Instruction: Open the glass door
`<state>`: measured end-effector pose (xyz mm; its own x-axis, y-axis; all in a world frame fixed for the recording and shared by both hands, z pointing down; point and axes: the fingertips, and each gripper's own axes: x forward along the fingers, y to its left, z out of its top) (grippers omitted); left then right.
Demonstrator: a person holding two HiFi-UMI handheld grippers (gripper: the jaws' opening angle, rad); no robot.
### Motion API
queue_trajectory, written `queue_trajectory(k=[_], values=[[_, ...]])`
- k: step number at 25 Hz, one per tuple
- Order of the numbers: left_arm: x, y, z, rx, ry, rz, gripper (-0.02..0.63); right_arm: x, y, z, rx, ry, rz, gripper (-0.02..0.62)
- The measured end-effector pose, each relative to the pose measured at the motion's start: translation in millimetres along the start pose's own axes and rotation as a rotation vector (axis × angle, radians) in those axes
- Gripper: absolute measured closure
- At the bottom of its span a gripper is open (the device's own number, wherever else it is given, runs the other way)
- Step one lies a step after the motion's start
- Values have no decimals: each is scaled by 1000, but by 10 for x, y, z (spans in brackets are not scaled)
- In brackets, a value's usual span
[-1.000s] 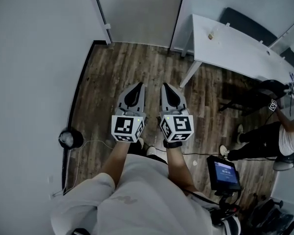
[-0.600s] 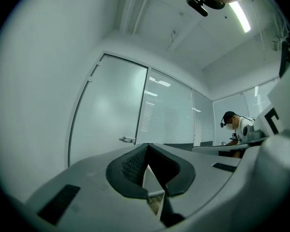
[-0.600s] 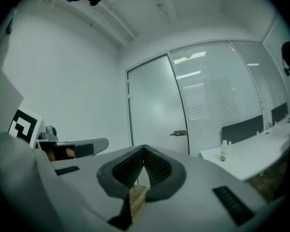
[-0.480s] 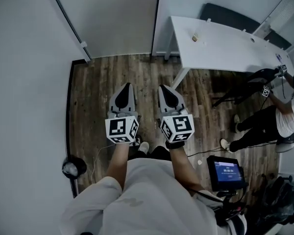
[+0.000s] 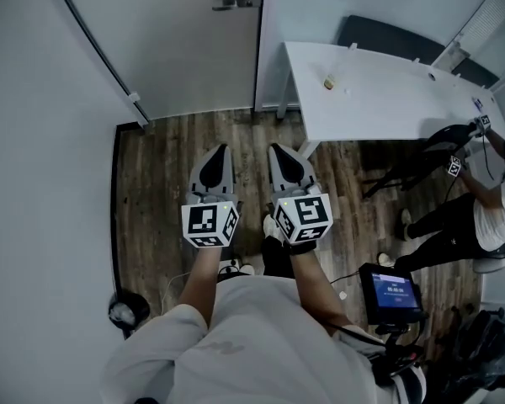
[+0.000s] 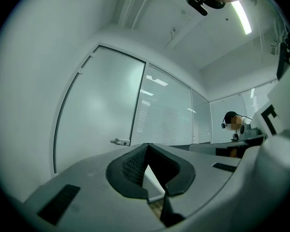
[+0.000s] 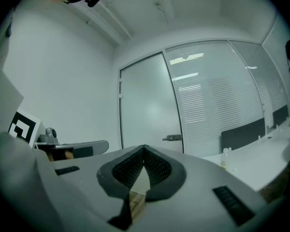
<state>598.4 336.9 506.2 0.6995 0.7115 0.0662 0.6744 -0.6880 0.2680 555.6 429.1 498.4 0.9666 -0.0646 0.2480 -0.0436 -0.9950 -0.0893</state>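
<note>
Now the person is holding the left gripper (image 5: 215, 154) and right gripper (image 5: 283, 154) closed and empty, facing the glass door (image 5: 185, 57). Their jaws should be opening before reaching the handle (image 5: 236, 2).

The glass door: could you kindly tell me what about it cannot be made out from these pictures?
Glass door, head view: its top is cut off by the picture's upper edge.
Door handle, every view: too small to tell its type or any lock.
Beyond the door: the milky pane hides it.
Door's bottom edge, left gripper view: hidden behind the left hand-held gripper.
Latched or ajar: cannot tell.
</note>
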Motion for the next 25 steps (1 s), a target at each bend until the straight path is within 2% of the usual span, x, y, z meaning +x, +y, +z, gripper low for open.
queue_trajectory(k=[2, 4, 6, 10, 13, 15, 18, 25], values=[[581, -7, -98, 7, 5, -5, 603, 384, -422, -11, 2, -1, 6, 594], [831, -41, -99, 14, -6, 2, 603, 553, -614, 35, -6, -11, 20, 594], [598, -50, 14, 25, -33, 27, 603, 453, -427, 128, -27, -33, 51, 593], [-445, -2, 357, 63, -96, 76, 603, -23, 411, 341, -52, -96, 122, 593], [-590, 92, 429, 88, -99, 111, 603, -12, 551, 396, -30, -116, 155, 593], [-795, 178, 464, 86, -102, 134, 603, -104, 789, 394, -31, -122, 184, 594], [-1041, 180, 558, 99, -122, 129, 603, -283, 1083, 427, -48, -142, 203, 593], [-1164, 155, 400, 85, -107, 144, 603, -333, 1145, 186, -62, -89, 225, 594]])
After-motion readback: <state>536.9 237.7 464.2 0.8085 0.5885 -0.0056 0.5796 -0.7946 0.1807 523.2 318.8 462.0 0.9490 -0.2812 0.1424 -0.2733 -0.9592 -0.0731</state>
